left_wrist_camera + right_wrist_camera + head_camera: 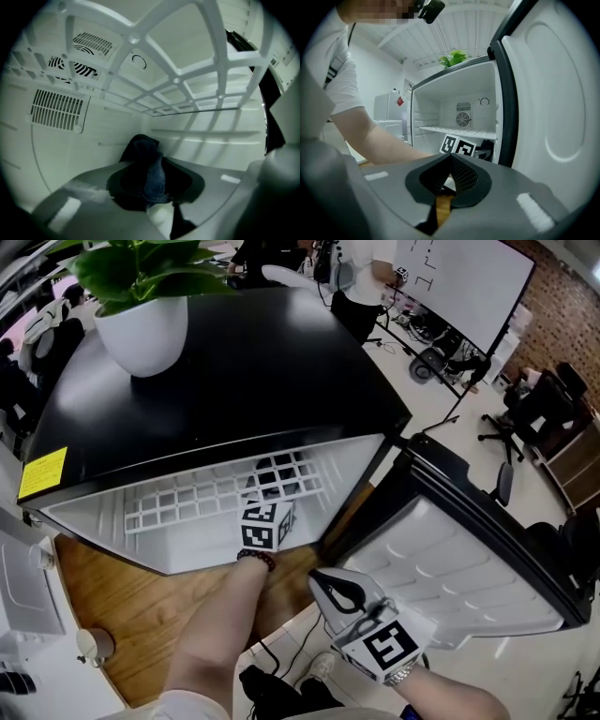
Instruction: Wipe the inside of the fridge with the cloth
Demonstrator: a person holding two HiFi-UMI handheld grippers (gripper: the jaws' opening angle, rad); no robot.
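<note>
A black fridge [234, 381] stands open in an office room. On its top are a leafy plant [141, 268] in a white pot [141, 338] and, near the left corner, a yellow sticker [42, 472]. The door [469, 559] is swung out to the right, showing its white lining. Under the fridge front the floor [122, 587] is wood. Beyond the fridge are a whiteboard [469, 273] and office chairs [530, 404].

The left claw [147, 180] reaches into the white compartment, under the grid shelf [178, 79], and faces the back wall with its slotted vents [58, 110]. From the head view only its marker cube [265, 526] shows, at the fridge mouth. Its jaws are clamped on the dark blue cloth [143, 147]. The cloth is bunched into a narrow fold whose long axis runs along the claw. The near end is pinched between the pads, and the far end sticks out past the tips and points at the back wall. Whether that end touches the wall cannot be told.

The right claw [450, 173] is outside the fridge, just beside the door, and is aimed at the opening. Its jaws are pressed together with nothing between them.
</note>
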